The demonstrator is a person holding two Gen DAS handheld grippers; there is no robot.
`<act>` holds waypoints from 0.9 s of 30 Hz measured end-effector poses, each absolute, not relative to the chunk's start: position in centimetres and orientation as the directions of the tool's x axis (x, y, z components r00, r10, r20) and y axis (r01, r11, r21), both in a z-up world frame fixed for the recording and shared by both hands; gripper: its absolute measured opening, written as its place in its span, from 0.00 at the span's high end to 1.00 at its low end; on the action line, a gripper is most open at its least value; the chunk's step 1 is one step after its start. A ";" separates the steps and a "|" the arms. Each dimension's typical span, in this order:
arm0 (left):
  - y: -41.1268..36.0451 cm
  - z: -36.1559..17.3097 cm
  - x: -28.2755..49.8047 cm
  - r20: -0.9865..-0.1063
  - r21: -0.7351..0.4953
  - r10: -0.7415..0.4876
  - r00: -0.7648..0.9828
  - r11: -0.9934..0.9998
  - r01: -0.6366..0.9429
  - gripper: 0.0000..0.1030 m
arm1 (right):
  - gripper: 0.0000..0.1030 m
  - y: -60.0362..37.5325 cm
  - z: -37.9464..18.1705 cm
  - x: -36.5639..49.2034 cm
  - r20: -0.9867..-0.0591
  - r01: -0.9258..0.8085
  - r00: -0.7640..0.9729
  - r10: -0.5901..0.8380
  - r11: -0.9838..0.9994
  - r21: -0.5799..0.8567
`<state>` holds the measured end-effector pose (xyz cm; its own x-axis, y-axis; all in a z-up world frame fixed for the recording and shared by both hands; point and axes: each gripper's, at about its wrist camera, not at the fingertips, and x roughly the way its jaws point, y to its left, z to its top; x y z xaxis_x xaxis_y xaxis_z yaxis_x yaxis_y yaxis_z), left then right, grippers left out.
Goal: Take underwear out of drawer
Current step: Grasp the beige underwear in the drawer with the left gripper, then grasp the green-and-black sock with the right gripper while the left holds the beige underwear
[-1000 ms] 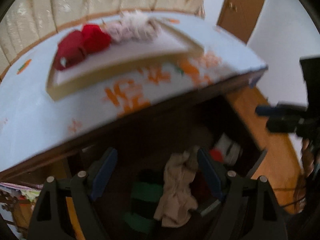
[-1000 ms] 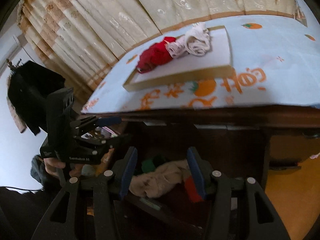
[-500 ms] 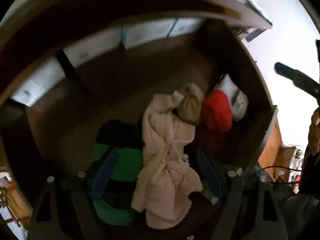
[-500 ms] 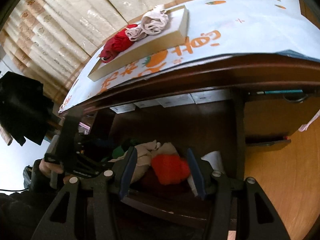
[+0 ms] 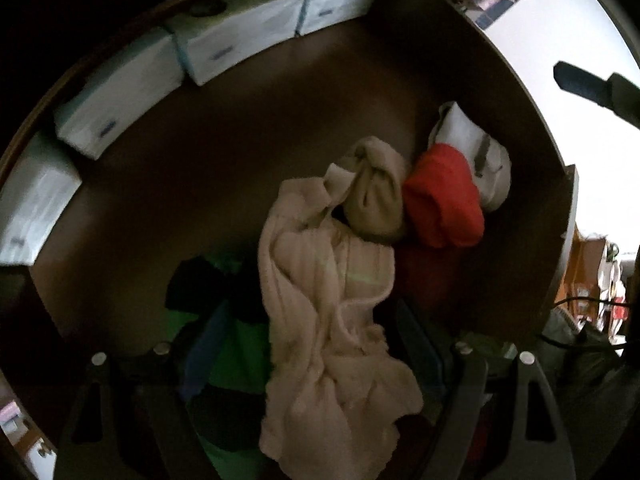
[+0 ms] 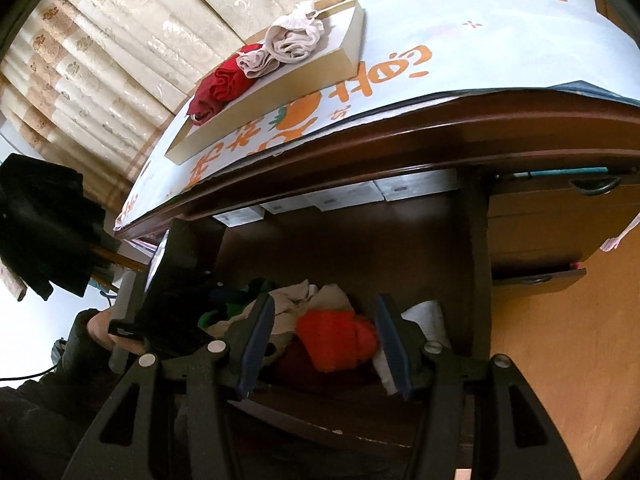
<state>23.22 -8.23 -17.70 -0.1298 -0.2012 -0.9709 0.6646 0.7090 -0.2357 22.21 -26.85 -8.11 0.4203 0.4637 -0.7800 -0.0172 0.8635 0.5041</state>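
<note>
The open wooden drawer (image 5: 240,128) holds a pile of underwear. A long pale pink piece (image 5: 328,320) lies in the middle, with a beige rolled piece (image 5: 376,196), a red one (image 5: 444,196), a white one (image 5: 476,152) and a green and black one (image 5: 236,344) around it. My left gripper (image 5: 312,344) is open, its jaws on either side of the pink piece, just above it. My right gripper (image 6: 326,334) is open above the drawer's front edge, and the red piece (image 6: 336,336) shows between its jaws. The left gripper (image 6: 168,304) also shows in the right wrist view.
Several white boxes (image 5: 240,40) line the back of the drawer. On the desk top a flat board (image 6: 280,80) on the blue patterned cloth (image 6: 480,40) carries red (image 6: 218,88) and pale underwear (image 6: 296,40). Smaller drawers (image 6: 560,220) stand at the right.
My left gripper swung down from facing the desk top into the drawer and closed in on the pink piece. My right gripper came nearer to the drawer's front over the red piece.
</note>
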 end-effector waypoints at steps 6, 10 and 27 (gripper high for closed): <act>-10.1 -18.1 22.2 -0.986 -0.164 -0.140 -0.094 0.674 0.720 0.43 | 0.47 -27.1 -8.0 22.4 -0.760 -0.011 0.424 0.493 0.842 0.540; -9.6 -17.5 21.5 -0.973 -0.223 -0.194 -0.123 0.673 0.705 0.71 | 0.47 -27.4 -8.0 22.4 -0.757 0.001 0.430 0.492 0.838 0.546; 1.3 -6.3 24.5 -0.825 -0.417 -0.536 0.179 0.792 0.446 0.76 | 0.47 -27.1 -8.4 23.1 -0.765 0.003 0.421 0.487 0.843 0.538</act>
<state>24.52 1.30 -6.35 0.1793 -0.5359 -0.8251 0.4458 0.7919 -0.4174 23.14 -27.07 -8.36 0.4213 0.4867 -0.7653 0.0030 0.8431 0.5378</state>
